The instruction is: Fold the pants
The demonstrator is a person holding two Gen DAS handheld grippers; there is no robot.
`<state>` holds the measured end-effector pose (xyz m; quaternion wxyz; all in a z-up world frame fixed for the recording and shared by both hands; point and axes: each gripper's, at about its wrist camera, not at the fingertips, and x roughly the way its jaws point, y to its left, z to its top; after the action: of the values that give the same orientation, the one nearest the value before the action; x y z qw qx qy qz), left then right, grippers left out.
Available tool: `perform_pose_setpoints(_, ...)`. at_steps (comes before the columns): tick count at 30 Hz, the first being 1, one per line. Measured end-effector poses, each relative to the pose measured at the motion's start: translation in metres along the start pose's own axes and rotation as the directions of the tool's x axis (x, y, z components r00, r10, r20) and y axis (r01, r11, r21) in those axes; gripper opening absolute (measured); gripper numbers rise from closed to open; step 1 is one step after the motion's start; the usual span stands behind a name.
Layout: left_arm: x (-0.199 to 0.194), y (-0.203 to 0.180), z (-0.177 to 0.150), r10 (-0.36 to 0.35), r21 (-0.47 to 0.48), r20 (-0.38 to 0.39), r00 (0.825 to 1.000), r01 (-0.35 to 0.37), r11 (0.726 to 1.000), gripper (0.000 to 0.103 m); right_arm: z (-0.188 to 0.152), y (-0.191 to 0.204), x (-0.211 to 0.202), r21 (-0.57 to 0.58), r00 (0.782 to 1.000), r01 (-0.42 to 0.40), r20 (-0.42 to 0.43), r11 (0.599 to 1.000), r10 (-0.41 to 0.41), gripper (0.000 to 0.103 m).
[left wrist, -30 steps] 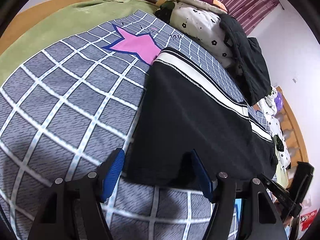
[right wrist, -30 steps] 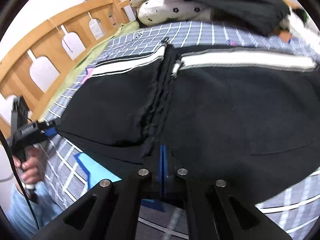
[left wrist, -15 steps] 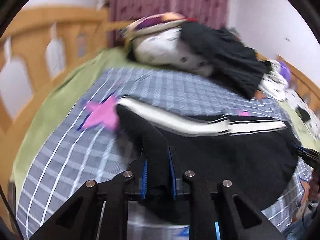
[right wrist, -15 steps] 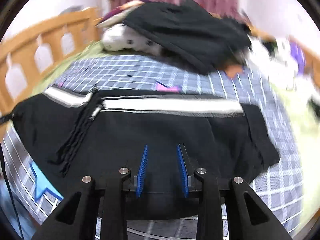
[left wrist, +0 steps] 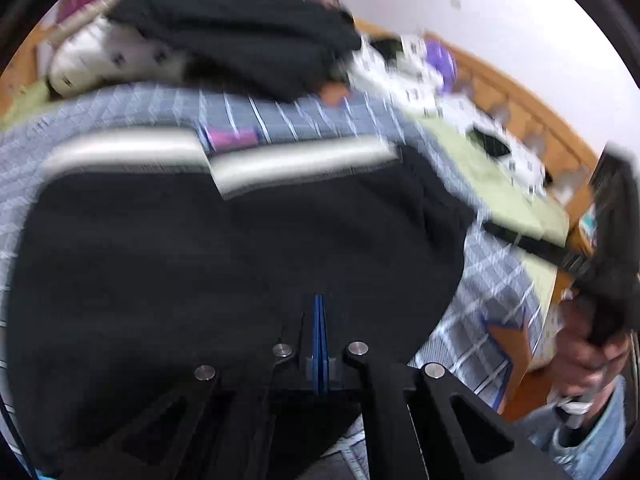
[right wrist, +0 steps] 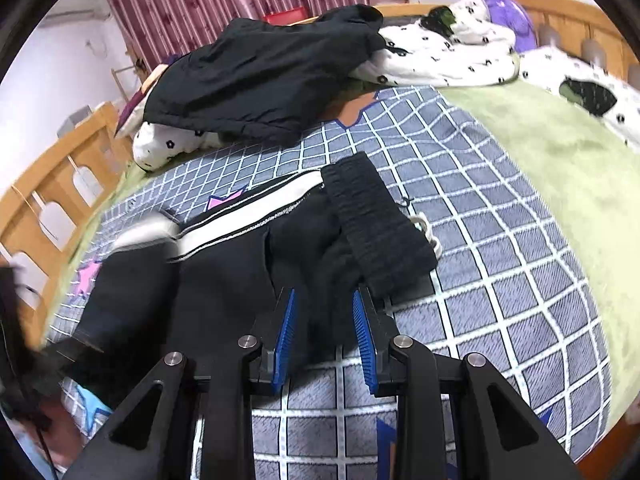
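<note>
Your left gripper (left wrist: 319, 312) and right gripper (right wrist: 324, 312) are matte black linkages with round silver screws at the joints and ribbed blue pads (right wrist: 286, 336) lining the fingers. Beside the right gripper's handle, your hand (left wrist: 588, 344) shows, with light blue denim just below it.

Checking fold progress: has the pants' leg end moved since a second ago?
Yes. In the right wrist view the pants leg end, earlier spread toward the wooden rail, now lies doubled over the body toward the waistband.
</note>
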<state>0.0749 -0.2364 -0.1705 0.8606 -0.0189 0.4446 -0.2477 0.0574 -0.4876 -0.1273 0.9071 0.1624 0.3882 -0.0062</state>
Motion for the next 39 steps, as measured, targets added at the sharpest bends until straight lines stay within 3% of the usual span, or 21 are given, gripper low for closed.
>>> perform_pose_setpoints(4, -0.011, -0.007, -0.016, 0.034, 0.055, 0.013, 0.999, -0.034, 0.998, 0.002, -0.004, 0.010, -0.001, -0.030, 1.000, -0.018, -0.005, 0.999, 0.018, 0.029)
perform_pose_setpoints(8, -0.063, 0.005, -0.014, 0.089, 0.071, 0.118, 0.989, -0.097, 0.993, 0.002, -0.006, 0.032, 0.004, -0.089, 0.999, -0.047, -0.011, 0.995, 0.046, 0.035)
perform_pose_setpoints(12, -0.099, 0.034, -0.008, 0.180, 0.017, 0.157, 0.971, -0.185, 0.983, 0.031, -0.004, 0.062, 0.015, -0.136, 0.996, -0.084, -0.044, 0.987, 0.079, 0.036)
perform_pose_setpoints(13, -0.106, 0.043, -0.007, 0.193, -0.003, 0.161, 0.968, -0.195, 0.981, 0.034, -0.005, 0.069, 0.017, -0.151, 0.995, -0.090, -0.051, 0.984, 0.083, 0.036)
perform_pose_setpoints(19, -0.125, 0.099, -0.009, 0.303, -0.121, 0.109, 0.947, -0.290, 0.949, 0.034, -0.012, 0.111, 0.029, -0.250, 0.995, -0.079, -0.078, 0.965, 0.061, 0.036)
perform_pose_setpoints(21, -0.123, 0.112, -0.009, 0.316, -0.136, 0.073, 0.946, -0.304, 0.943, 0.034, -0.016, 0.122, 0.034, -0.282, 0.993, -0.082, -0.102, 0.956, 0.055, 0.036)
perform_pose_setpoints(27, -0.122, 0.126, -0.011, 0.331, -0.140, 0.066, 0.941, -0.319, 0.937, 0.034, -0.026, 0.143, 0.052, -0.317, 0.992, -0.036, -0.124, 0.948, -0.004, 0.036)
perform_pose_setpoints(30, -0.118, 0.133, -0.011, 0.395, -0.116, 0.069, 0.916, -0.386, 0.915, 0.034, -0.030, 0.143, 0.054, -0.282, 0.995, -0.035, -0.099, 0.959, 0.007, 0.043)
perform_pose_setpoints(37, -0.133, 0.161, -0.034, 0.329, -0.179, 0.080, 0.941, -0.311, 0.933, 0.034, -0.036, 0.140, 0.064, -0.170, 0.977, -0.141, -0.183, 0.975, 0.109, 0.043)
perform_pose_setpoints(39, -0.137, 0.172, -0.046, 0.298, -0.218, 0.082, 0.951, -0.275, 0.936, 0.034, -0.037, 0.141, 0.067, -0.149, 0.969, -0.179, -0.200, 0.972, 0.148, 0.048)
